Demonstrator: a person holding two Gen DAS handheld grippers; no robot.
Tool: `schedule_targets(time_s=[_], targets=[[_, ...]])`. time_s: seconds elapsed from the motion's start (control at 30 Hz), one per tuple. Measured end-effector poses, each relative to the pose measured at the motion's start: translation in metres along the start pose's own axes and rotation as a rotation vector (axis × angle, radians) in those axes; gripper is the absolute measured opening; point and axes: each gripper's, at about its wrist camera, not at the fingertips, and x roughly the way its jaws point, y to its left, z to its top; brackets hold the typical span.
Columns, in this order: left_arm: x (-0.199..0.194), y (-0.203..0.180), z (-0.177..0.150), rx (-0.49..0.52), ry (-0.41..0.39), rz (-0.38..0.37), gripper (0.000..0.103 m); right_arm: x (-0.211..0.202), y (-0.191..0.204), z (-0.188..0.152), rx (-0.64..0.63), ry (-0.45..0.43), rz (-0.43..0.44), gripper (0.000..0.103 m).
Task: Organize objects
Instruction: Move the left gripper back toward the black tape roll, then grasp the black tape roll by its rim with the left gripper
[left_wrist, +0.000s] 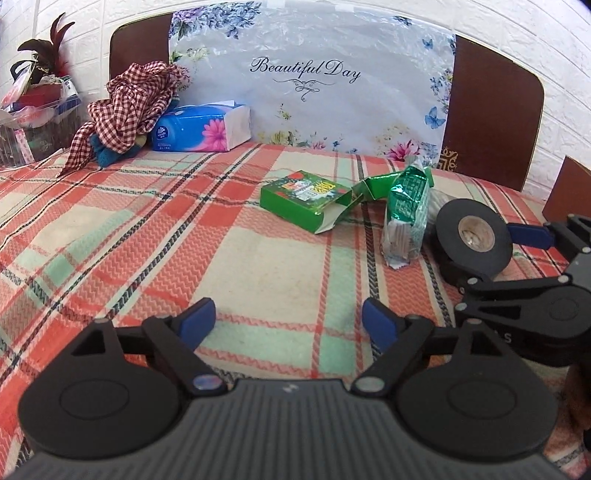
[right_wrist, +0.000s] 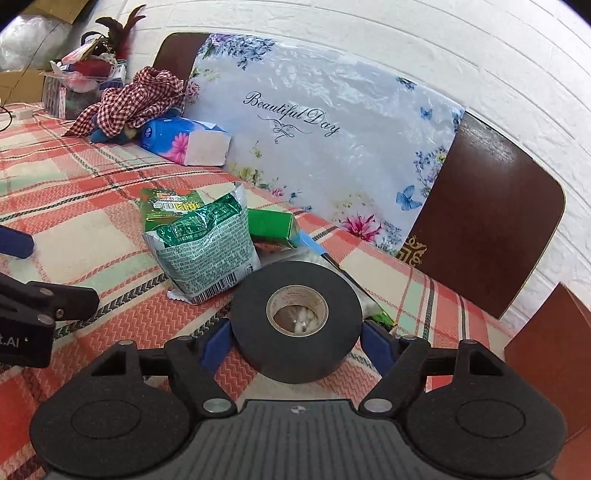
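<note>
Black tape (right_wrist: 295, 325), a thick roll lying flat on the plaid blanket (left_wrist: 129, 229), sits right in front of the right wrist camera, between the blue pads of the right gripper (right_wrist: 297, 345). Both pads lie against the roll's sides, though whether they press or merely touch I cannot tell. The left gripper (left_wrist: 288, 325) hovers over bare blanket with its fingers spread wide and nothing between them.

By size, the blanket comes first, covering the whole surface in red, cream and mint checks. Behind it stands a dark brown headboard (left_wrist: 491, 110), with a flowered plastic-wrapped panel (left_wrist: 310, 85) (lettered "Beautiful Day") leaning on it. At far left lies a heap of red checked cloth (left_wrist: 129, 103), touching a blue tissue pack (left_wrist: 203, 127) beside it.

Near the middle lies an open green box (left_wrist: 306, 199), flaps out, with a second green carton (right_wrist: 273, 225) just behind. A green and silver packet (right_wrist: 203, 247) stands tilted between the box and the tape, close to the roll.
</note>
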Motion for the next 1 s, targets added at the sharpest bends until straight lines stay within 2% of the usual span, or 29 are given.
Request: schedule_targets(time_s=[0.2,0.33,0.5,0.63,0.7,0.73,0.87,0.93,1.0], targets=[[0.0,-0.002,0.0,0.013,0.003,0.009,0.088,-0.039,-0.012,-0.026,0.116,0.049,0.05,0.074],[-0.001,-0.003,0.0,0.019,0.004,0.015,0.088,-0.09,-0.025,-0.06,0.191,0.082,0.101,0.074],[0.0,-0.006,0.0,0.033,0.007,0.029,0.088,-0.144,-0.031,-0.09,0.206,0.086,0.098,0.075],[0.0,-0.009,0.001,0.051,0.016,0.049,0.089,-0.156,-0.034,-0.098,0.195,0.086,0.084,0.076],[-0.004,-0.018,0.003,0.071,0.038,0.09,0.089,-0.156,-0.035,-0.098,0.199,0.091,0.079,0.076],[-0.009,-0.023,0.004,0.068,0.056,0.087,0.085,-0.156,-0.037,-0.1,0.201,0.093,0.081,0.076],[-0.04,-0.057,0.003,0.042,0.119,-0.16,0.072,-0.157,-0.038,-0.102,0.232,0.095,0.084,0.077],[-0.054,-0.081,0.004,0.071,0.13,-0.292,0.069,-0.156,-0.039,-0.103,0.25,0.098,0.091,0.077],[-0.065,-0.105,0.004,0.129,0.138,-0.377,0.067,-0.156,-0.041,-0.105,0.263,0.1,0.098,0.077]])
